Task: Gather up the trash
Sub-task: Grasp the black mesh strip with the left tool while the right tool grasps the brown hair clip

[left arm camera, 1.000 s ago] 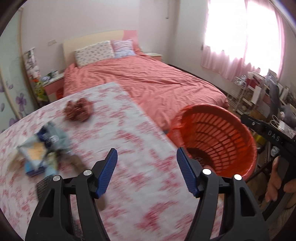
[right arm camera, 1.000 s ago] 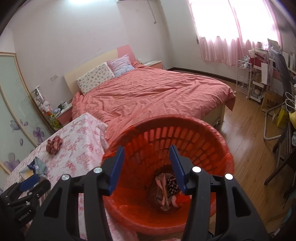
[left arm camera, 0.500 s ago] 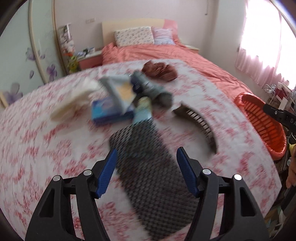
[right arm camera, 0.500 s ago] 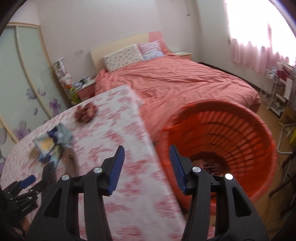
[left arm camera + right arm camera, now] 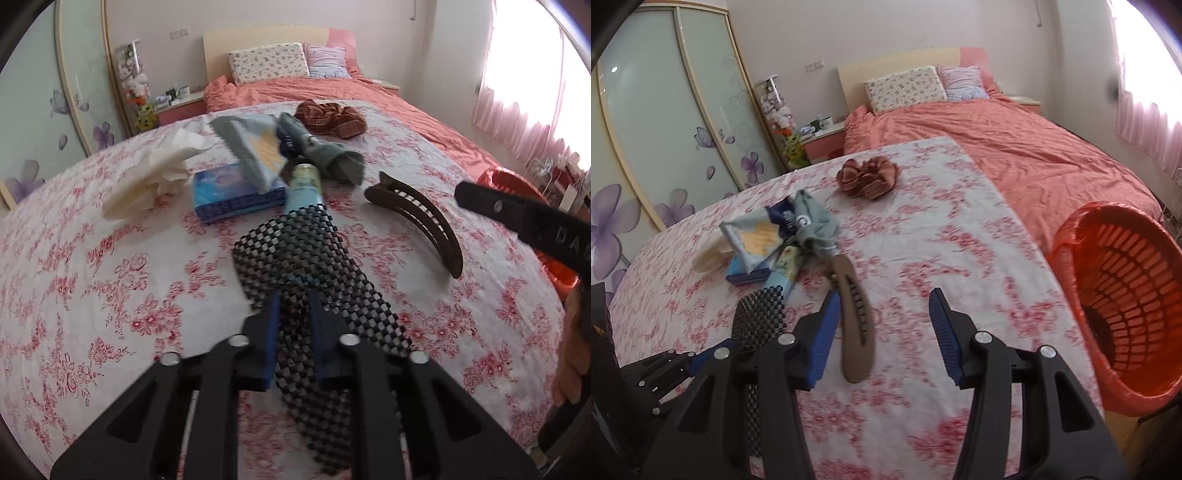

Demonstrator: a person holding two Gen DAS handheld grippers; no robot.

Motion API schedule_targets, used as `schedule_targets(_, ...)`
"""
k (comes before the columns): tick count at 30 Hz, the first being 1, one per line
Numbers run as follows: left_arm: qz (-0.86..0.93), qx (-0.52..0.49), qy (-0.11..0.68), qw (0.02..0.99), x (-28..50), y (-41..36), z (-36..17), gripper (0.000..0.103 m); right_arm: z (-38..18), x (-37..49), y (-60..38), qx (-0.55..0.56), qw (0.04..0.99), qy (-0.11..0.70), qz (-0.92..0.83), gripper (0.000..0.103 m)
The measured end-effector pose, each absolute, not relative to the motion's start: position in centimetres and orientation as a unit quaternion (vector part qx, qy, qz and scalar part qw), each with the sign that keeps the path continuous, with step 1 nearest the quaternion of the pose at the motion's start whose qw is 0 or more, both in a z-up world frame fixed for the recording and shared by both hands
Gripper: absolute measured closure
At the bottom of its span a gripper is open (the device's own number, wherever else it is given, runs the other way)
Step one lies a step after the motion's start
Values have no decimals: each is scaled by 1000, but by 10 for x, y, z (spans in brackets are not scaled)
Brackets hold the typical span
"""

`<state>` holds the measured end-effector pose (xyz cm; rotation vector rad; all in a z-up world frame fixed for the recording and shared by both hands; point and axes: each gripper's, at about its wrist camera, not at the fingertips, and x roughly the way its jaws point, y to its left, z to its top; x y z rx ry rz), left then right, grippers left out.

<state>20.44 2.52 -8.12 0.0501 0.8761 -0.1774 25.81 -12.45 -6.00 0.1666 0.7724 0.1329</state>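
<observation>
My left gripper (image 5: 293, 328) is shut on a black mesh mat (image 5: 299, 258) that lies on the floral tablecloth (image 5: 110, 258); the mat also shows in the right wrist view (image 5: 759, 314). My right gripper (image 5: 882, 332) is open and empty above the table, just right of a brown hair clip (image 5: 855, 325), also in the left view (image 5: 421, 218). Behind the mat lies a pile: a blue packet (image 5: 236, 195), a tube (image 5: 304, 184), a grey cloth (image 5: 328, 151), a crumpled white tissue (image 5: 155, 181). The orange basket (image 5: 1126, 306) stands right of the table.
A brown scrunchie (image 5: 868, 177) lies at the table's far end. A pink bed (image 5: 1015, 147) is behind the table. A wardrobe with glass doors (image 5: 665, 129) stands at the left. A nightstand (image 5: 823, 136) with small items sits by the bed.
My left gripper swung from the basket to the table, came down over the mesh mat and shut on it. My right gripper moved from over the basket to above the table by the hair clip.
</observation>
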Motion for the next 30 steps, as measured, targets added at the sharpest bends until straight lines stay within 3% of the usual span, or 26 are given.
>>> schedule_targets(6, -34, -2, 425, 905, 214, 72, -78, 95, -69, 267, -106, 70, 914, 392, 78, 56)
schedule_targets(9, 3, -24, 421, 907, 225, 102, -73, 95, -74, 276, -99, 65, 909, 403, 79, 63)
schedule_targets(16, 3, -71, 429, 901, 236, 130, -77, 95, -86, 288, -90, 42, 906, 416, 65, 91)
schedule_targets(20, -7, -71, 425, 902, 232, 128, -78, 92, -86, 294, -101, 60, 909, 413, 28, 91)
schedule_targets(24, -19, -71, 423, 903, 229, 123, -78, 65, -86, 298, -102, 65, 906, 416, 41, 87)
schedule_targets(30, -23, -51, 428, 902, 234, 110, -82, 63, -84, 307, -94, 60, 906, 416, 42, 86)
